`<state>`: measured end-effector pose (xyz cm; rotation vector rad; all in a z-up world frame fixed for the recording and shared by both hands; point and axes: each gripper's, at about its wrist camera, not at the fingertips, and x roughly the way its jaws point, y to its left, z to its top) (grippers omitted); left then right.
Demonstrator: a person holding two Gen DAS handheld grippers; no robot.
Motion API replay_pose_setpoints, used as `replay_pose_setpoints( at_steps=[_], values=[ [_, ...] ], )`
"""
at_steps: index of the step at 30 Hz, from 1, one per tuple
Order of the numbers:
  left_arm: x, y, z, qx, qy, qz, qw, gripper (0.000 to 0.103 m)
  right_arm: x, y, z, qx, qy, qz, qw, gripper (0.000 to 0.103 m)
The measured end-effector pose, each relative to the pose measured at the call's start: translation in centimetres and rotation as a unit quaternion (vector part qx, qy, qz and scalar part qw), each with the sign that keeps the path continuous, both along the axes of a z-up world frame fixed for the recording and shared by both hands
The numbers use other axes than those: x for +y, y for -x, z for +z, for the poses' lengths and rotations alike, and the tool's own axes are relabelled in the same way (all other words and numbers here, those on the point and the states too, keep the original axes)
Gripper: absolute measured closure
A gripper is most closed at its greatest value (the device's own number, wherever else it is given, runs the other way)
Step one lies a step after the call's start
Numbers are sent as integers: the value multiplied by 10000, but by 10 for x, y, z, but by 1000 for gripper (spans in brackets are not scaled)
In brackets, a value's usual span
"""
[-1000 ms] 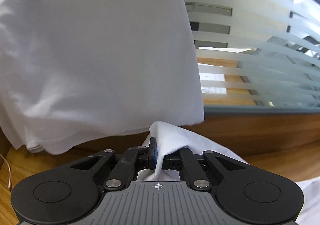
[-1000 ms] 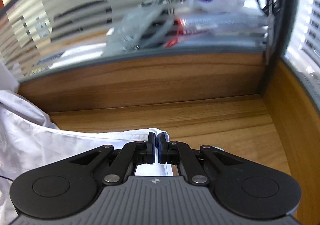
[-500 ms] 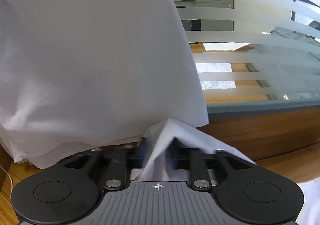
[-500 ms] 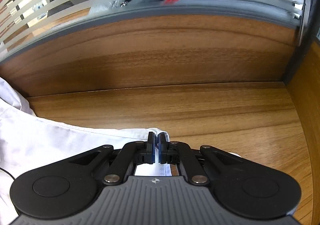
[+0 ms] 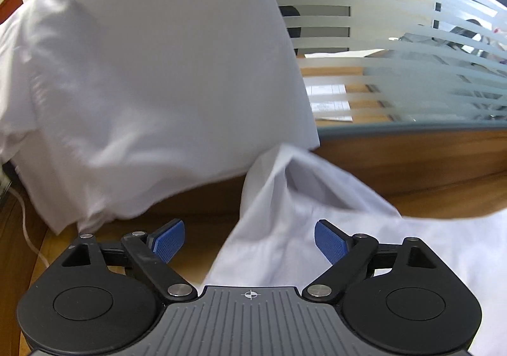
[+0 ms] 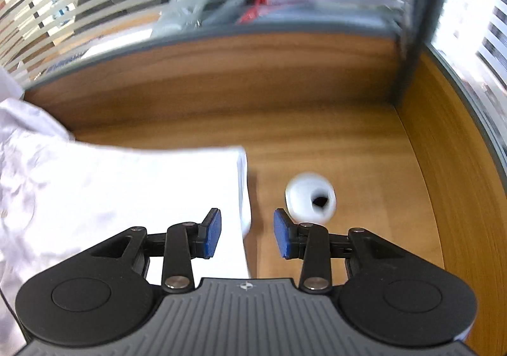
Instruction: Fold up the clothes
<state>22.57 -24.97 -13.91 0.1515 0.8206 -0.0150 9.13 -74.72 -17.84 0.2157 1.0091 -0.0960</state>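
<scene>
Left wrist view: the left gripper [image 5: 250, 240] is standing wide open, its two blue pads [image 5: 168, 240] spread far apart and gripping nothing. A peaked fold of the white garment [image 5: 304, 216] is rising between the spread fingers and just ahead of them, touching neither pad as far as can be seen, and is spreading flat over the wooden desk [image 5: 443, 200] to the right of the tool. Ahead and to the left, a large white cloth mass [image 5: 152, 83] is filling most of the view and blocking what lies behind it; whether it belongs to the same garment cannot be told. A thin white cable [image 5: 27, 229] is trailing along the desk at the far left. Ahead on the right, a frosted striped glass partition [image 5: 396, 64] is rising above a wooden back panel.

Right wrist view: the right gripper [image 6: 247, 237] is also standing open, with a moderate gap between its blue pads and nothing held. The garment's straight hemmed edge [image 6: 242, 191] is lying flat on the desk, running under the left finger and into the gap. Just ahead of the right finger, a white round grommet [image 6: 310, 199] with a dark hole is sitting in the desk surface. Beyond it, a wooden panel [image 6: 237, 77] and blurred striped glass are closing off the view.
</scene>
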Motion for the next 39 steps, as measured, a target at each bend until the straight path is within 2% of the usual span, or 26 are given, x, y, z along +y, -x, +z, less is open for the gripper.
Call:
replay_pose_setpoints(
  at_steps=[4,11,14,16,17,18,24,29,31,32,33,39],
  values=[
    [12,39,7,50,68,23,10000,11,8,54,-8,173,-147,-237,9995,62],
    [35,73,19,100,113,87,9998,7,33,124,-39,499,-323,-623,9963,62],
    [44,86,13,188,72,126,9997,7,44,141,-51,602,-351,-722,9950,62],
    [50,95,8,258,45,157,9995,7,51,149,-60,672,-311,-748,9944,62],
    [53,99,5,293,31,173,9994,7,55,152,-64,698,-298,-750,9943,65],
    [56,104,3,328,18,188,9993,7,57,154,-66,711,-304,-743,9942,71],
    [73,119,-19,526,-90,203,9984,7,67,155,-82,786,-253,-775,9936,72],
    [76,118,-49,733,-229,139,9969,7,82,149,-88,839,208,-564,9947,72],
    [75,114,-61,813,-188,60,9965,8,86,148,-87,810,283,-551,9948,83],
    [74,112,-66,840,-162,11,9963,9,88,148,-87,795,321,-544,9948,94],
    [72,111,-72,854,-126,-54,9963,14,89,148,-87,775,327,-546,9950,101],
    [67,103,-98,1180,-170,-120,9928,34,88,159,-79,511,246,-867,9946,102]
  ],
)
